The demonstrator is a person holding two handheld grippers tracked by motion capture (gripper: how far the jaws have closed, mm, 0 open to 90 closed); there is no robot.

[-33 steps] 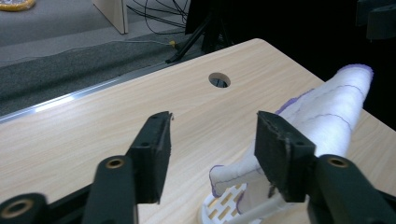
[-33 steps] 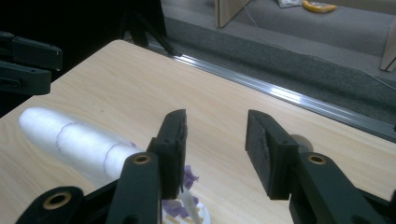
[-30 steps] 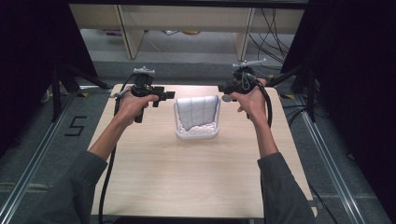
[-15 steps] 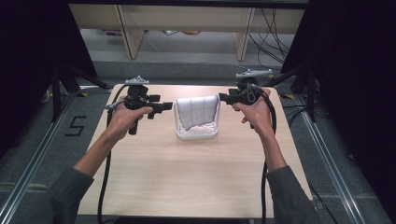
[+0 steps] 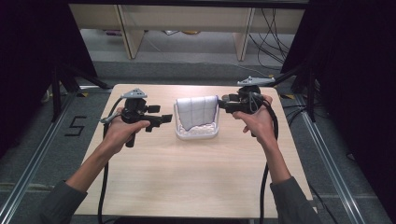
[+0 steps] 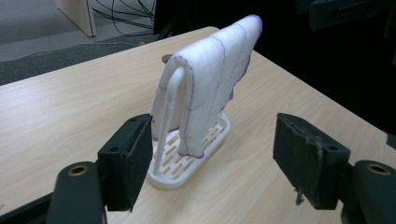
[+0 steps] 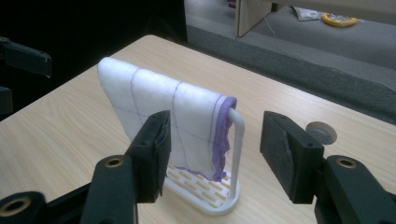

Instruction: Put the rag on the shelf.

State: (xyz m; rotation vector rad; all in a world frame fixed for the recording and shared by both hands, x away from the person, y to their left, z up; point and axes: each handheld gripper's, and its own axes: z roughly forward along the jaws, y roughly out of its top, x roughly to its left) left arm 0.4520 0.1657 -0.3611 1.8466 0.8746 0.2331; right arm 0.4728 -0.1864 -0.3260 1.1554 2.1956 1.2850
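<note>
White cloth (image 5: 197, 112) with thin purple grid lines and a purple frayed edge, draped over the rail of a white slotted rack (image 5: 196, 133). Rack stands on the wooden table (image 5: 187, 177), a bit toward 12 o'clock from table centre. Left gripper (image 5: 166, 119) at 9 o'clock of the rack, just beside it, not touching; jaws wide, nothing held. Right gripper (image 5: 223, 103) at 3 o'clock, close to the cloth's top corner, contact unclear; jaws wide, nothing held. In the right gripper view the cloth (image 7: 163, 119) sits between the jaws farther off. Floor marking "5" (image 5: 77, 126) at 9 o'clock of the table.
</note>
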